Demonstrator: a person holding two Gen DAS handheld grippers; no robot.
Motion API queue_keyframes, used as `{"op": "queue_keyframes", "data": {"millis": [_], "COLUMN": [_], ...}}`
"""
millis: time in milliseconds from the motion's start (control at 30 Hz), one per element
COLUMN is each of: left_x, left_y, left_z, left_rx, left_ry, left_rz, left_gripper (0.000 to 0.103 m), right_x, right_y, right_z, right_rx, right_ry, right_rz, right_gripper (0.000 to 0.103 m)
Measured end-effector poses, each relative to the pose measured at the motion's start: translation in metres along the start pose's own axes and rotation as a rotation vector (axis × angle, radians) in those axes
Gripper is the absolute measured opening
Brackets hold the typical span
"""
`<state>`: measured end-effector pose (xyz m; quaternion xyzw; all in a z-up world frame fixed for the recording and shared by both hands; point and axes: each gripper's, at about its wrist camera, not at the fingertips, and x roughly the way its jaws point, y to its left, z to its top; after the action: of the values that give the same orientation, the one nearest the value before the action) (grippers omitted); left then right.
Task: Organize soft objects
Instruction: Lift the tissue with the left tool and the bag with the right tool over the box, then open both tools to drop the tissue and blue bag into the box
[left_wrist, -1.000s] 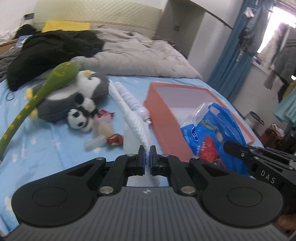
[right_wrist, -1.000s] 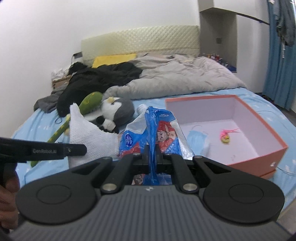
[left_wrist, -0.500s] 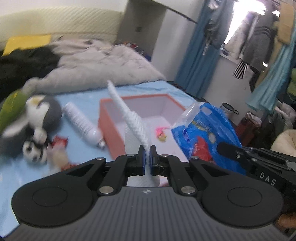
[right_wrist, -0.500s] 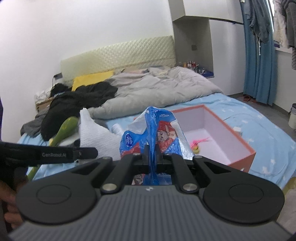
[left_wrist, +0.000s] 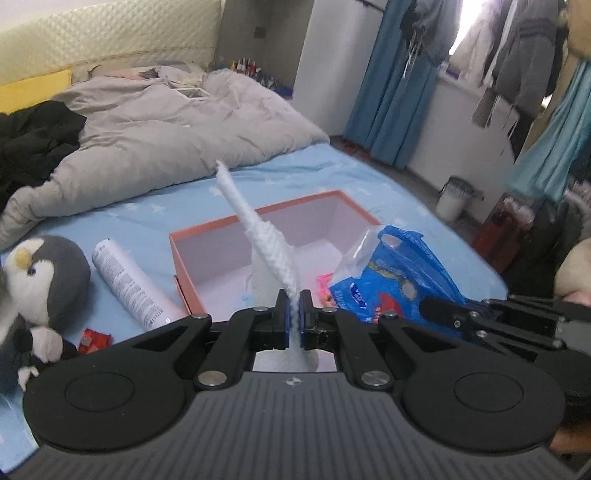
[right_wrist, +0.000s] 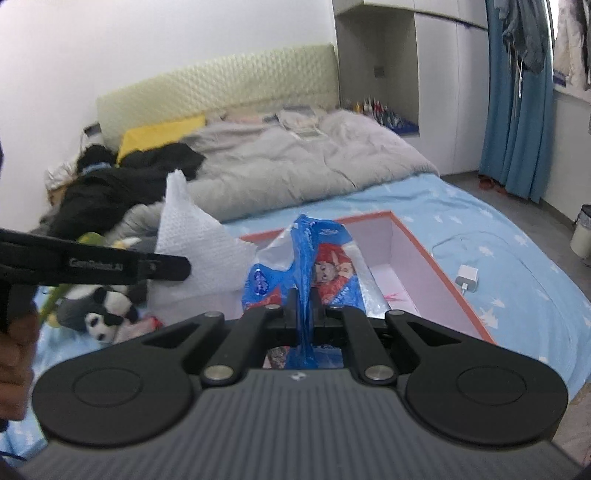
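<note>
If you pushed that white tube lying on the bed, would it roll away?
Probably a little. The white cylindrical tube lies on its side, so its round body could roll. The soft blue star-print bedsheet would likely slow it, and the salmon cardboard box beside it blocks one way.

A rumpled grey duvet and black clothing lie at the head of the blue bed sheet, a yellow pillow behind them. A white charger rests on the sheet. Blue curtains hang beside what may be a small bin.
</note>
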<state>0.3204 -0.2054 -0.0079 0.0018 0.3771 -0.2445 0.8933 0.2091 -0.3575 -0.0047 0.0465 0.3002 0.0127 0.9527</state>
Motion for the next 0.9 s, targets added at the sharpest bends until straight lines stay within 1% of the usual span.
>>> {"op": "queue_keyframes", "data": {"millis": [100, 233, 367, 433, 467, 500, 533, 567, 600, 733, 900], "left_x": [0.024, 0.056, 0.074, 0.081, 0.082, 0.084, 0.085, 0.084, 0.084, 0.075, 0.050], "left_y": [0.001, 0.008, 0.013, 0.014, 0.014, 0.015, 0.017, 0.018, 0.019, 0.021, 0.017], "left_z": [0.009, 0.014, 0.013, 0.011, 0.007, 0.005, 0.003, 0.001, 0.000, -0.005, -0.009], "left_rx": [0.000, -0.036, -0.052, -0.036, -0.030, -0.026, -0.028, -0.032, -0.036, -0.037, -0.020], "left_ry": [0.039, 0.098, 0.130, 0.146, 0.150, 0.151, 0.149, 0.142, 0.140, 0.123, 0.068], "left_rz": [0.004, 0.002, -0.003, 0.010, 0.011, 0.013, 0.021, 0.025, 0.024, 0.026, 0.021], "left_gripper": [0.006, 0.006, 0.006, 0.011, 0.020, 0.037, 0.043, 0.045, 0.045, 0.045, 0.045], "right_x": [0.020, 0.041, 0.057, 0.062, 0.063, 0.065, 0.066, 0.069, 0.070, 0.067, 0.053], "right_y": [-0.010, -0.024, -0.030, -0.032, -0.032, -0.032, -0.032, -0.033, -0.035, -0.035, -0.033], "right_z": [0.006, 0.009, 0.004, 0.001, -0.001, -0.002, -0.003, -0.005, -0.005, -0.011, -0.011], "right_rx": [0.020, 0.060, 0.071, 0.070, 0.069, 0.068, 0.070, 0.076, 0.085, 0.092, 0.094], "right_ry": [0.056, 0.125, 0.174, 0.186, 0.193, 0.200, 0.206, 0.210, 0.208, 0.195, 0.147], "right_rz": [-0.011, -0.013, -0.013, -0.012, -0.014, -0.018, -0.023, -0.027, -0.026, -0.029, -0.029], "right_gripper": [0.007, 0.007, 0.009, 0.010, 0.013, 0.016, 0.034, 0.044, 0.055, 0.054, 0.054]}}
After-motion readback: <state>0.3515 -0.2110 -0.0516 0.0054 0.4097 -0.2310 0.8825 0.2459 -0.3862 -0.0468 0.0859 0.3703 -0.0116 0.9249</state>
